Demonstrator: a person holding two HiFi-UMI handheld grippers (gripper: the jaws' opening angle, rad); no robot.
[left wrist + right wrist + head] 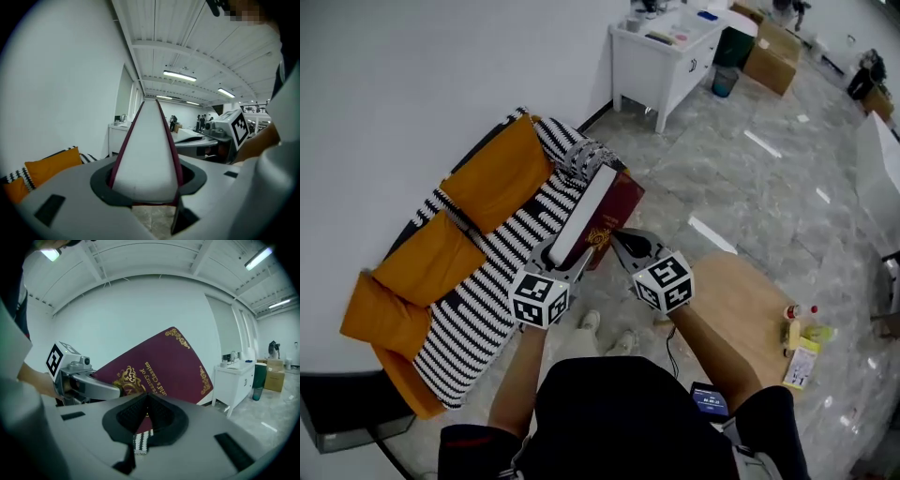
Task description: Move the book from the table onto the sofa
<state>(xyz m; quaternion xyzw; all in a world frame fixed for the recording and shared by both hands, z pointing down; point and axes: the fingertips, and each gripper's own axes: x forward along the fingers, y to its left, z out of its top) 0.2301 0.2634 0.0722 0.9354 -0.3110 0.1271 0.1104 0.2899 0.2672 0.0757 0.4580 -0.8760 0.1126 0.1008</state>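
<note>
— Grey plastic jaws, black ribbed pads: gripping what?
— Left gripper [569,246] half spread, clamped across the book [607,208]'s thick white page block. Right gripper [620,240] squeezed shut on its maroon, gilt-printed cover.
— And the book?
— Tilted in the air, above the sofa [478,305]'s black-and-white striped seat, near its orange cushions [499,171].

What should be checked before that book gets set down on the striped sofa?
1. Left gripper clamped on the book's page block: ok.
2. Right gripper pinching the maroon cover: ok.
3. Book closed: not ok, cover splayed off the pages.
4. Book over the sofa seat: cannot tell; it shows near the sofa's end.
5. Bare striped seat in front of the orange cushions: ok.
</note>
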